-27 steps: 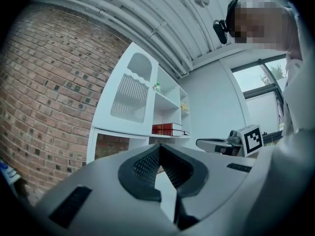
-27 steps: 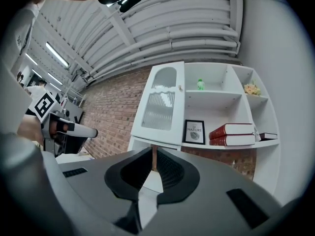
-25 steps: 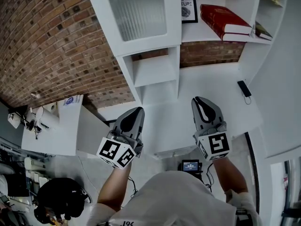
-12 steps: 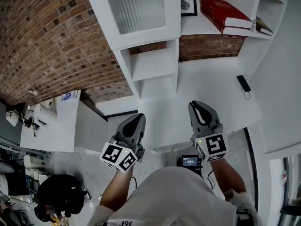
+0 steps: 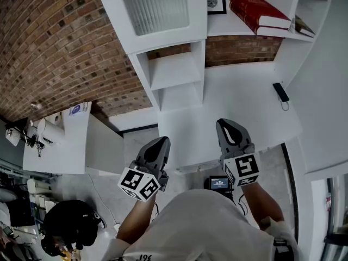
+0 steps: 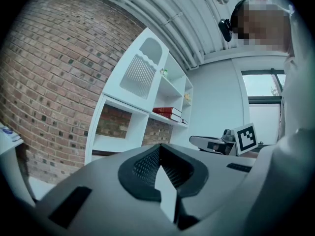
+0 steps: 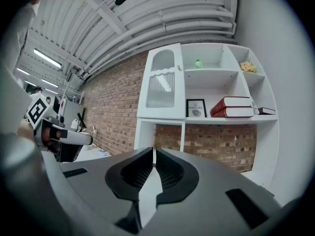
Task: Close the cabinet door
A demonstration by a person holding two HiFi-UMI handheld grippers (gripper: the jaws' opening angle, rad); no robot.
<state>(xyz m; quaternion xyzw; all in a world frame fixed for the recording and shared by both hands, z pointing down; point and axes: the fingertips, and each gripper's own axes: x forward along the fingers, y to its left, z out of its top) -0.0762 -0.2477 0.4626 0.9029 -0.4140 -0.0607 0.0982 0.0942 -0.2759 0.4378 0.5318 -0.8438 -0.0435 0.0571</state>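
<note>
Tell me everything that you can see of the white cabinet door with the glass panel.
The cabinet door is white, apparently painted wood, with a tall arched window of ribbed, frosted-looking glass. A small knob seems to sit near its right edge. It stands upright and appears shut, flush with the front of the white shelf unit, covering the upper left compartment. Below it is an open niche, and a framed picture stands to its right. Nothing touches the door.
</note>
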